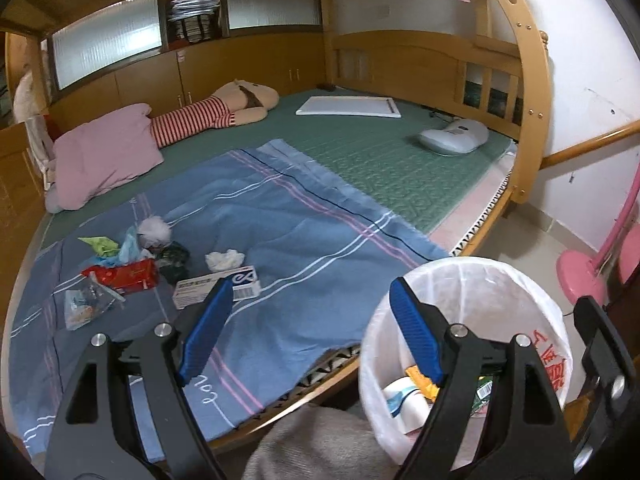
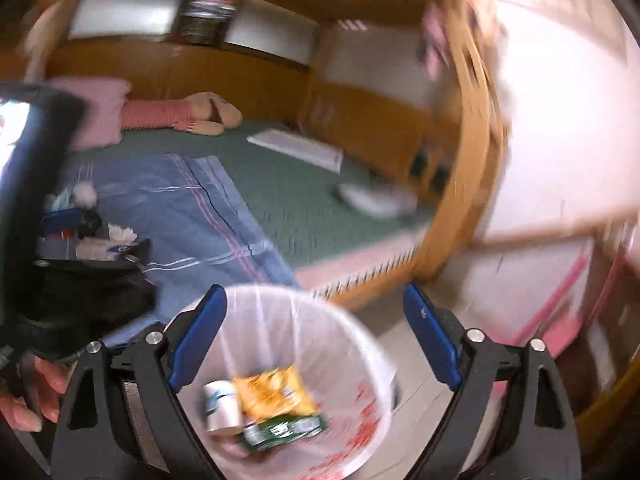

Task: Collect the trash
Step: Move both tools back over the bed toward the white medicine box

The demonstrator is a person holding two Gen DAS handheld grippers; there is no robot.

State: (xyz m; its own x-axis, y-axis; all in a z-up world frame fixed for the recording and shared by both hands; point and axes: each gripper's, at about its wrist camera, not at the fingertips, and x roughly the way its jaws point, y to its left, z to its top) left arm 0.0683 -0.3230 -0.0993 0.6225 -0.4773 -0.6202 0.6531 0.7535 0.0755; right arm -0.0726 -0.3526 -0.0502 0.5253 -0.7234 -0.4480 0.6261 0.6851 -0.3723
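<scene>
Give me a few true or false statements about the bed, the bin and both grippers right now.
1. The left gripper holds a tissue. False: it is open, nothing between its fingers.
2. The bin already has trash in it. True.
3. A red packet lies on the blue sheet. True.
4. The right gripper is shut on a yellow wrapper. False: it is open above the bin; the wrapper lies inside.
</scene>
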